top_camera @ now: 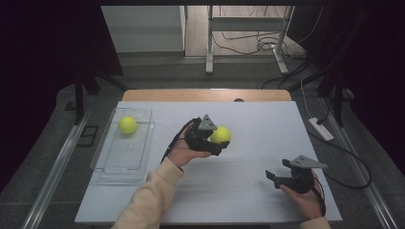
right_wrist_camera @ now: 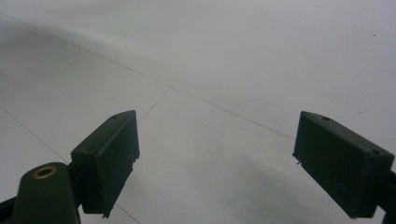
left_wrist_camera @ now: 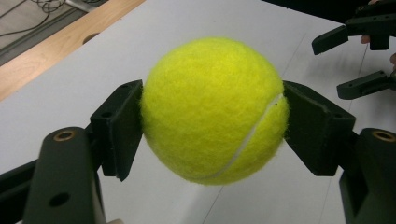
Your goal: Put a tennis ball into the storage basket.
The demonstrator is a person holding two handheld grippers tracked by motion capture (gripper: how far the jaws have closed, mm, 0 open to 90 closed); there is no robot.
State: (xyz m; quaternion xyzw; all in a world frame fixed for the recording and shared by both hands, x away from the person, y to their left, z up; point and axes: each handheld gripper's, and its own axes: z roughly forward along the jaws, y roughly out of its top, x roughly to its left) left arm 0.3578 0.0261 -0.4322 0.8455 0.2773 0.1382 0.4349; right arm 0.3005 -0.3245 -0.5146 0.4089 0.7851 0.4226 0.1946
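Observation:
A yellow tennis ball [left_wrist_camera: 212, 109] is pinched between both pads of my left gripper [left_wrist_camera: 212, 121], held clear above the white table. In the high view that ball [top_camera: 221, 135] sits at the tip of the left gripper [top_camera: 217, 140] near the table's middle. A second tennis ball [top_camera: 127, 124] rests in the far end of a clear plastic tray [top_camera: 111, 164] at the left. My right gripper [top_camera: 279, 171] hovers low at the front right, jaws wide apart with nothing between them [right_wrist_camera: 219, 163]. In the left gripper view, the right gripper's fingers [left_wrist_camera: 362, 84] show at the upper right.
A white sheet [top_camera: 258, 129] covers the table, with a wooden strip [top_camera: 205, 95] along the far edge. A white power strip [top_camera: 321, 129] and cables lie on the floor beyond the right edge. Desk legs stand farther back.

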